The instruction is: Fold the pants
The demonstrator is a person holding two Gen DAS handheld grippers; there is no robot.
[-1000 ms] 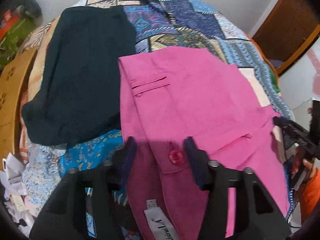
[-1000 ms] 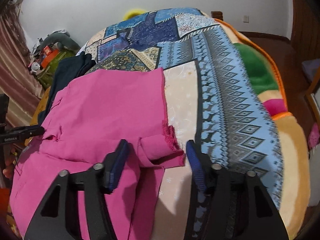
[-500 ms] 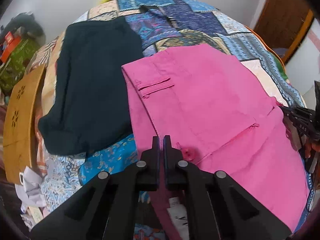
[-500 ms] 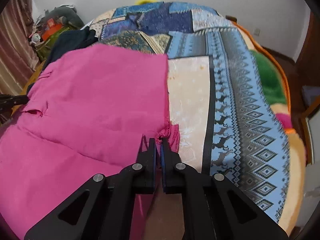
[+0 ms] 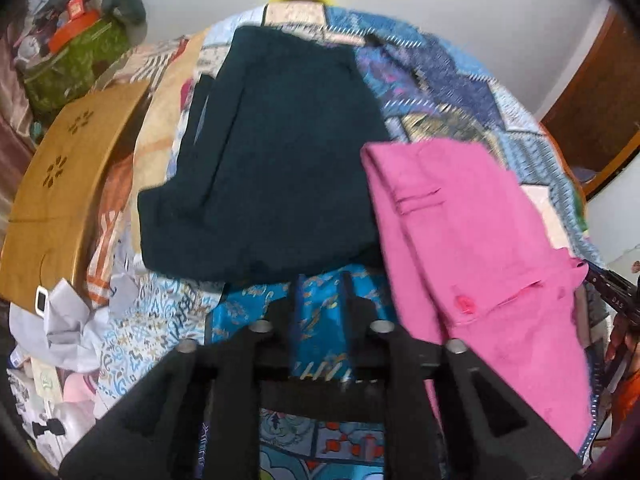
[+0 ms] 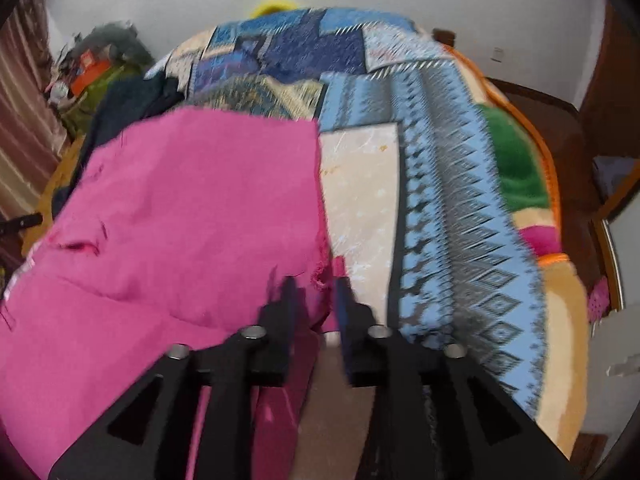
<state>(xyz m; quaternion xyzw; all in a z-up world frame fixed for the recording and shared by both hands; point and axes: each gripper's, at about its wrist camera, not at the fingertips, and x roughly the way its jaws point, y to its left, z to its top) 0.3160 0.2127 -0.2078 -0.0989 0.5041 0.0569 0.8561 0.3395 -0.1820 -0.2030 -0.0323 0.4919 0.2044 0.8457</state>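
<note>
The pink pants (image 5: pixel 472 240) lie folded on a patchwork quilt (image 5: pixel 436 76) that covers the bed. In the left wrist view they fill the right side, waistband end toward the camera, with a pink button (image 5: pixel 464 303) and a welt pocket showing. A dark garment (image 5: pixel 272 160) lies just beside them on the left, its edge touching theirs.

The left gripper (image 5: pixel 320 284) hangs over a blue patterned patch of the quilt, to the left of the pants. Its jaws are opening, a narrow gap between the 2 fingers, and only quilt shows in the gap; no cloth is held.

In the right wrist view the pants (image 6: pixel 180 216) cover the left half, and their right edge runs along a cream panel of the quilt (image 6: pixel 460 168). The right gripper (image 6: pixel 316 292) sits at the frayed near corner of that edge. Its jaws are opening too; the frayed hem lies in the gap, but the picture is blurred and the pads do not seem to press on it.

A wooden board (image 5: pixel 60 184) and a green bag (image 5: pixel 68 68) stand beyond the bed's left side.
</note>
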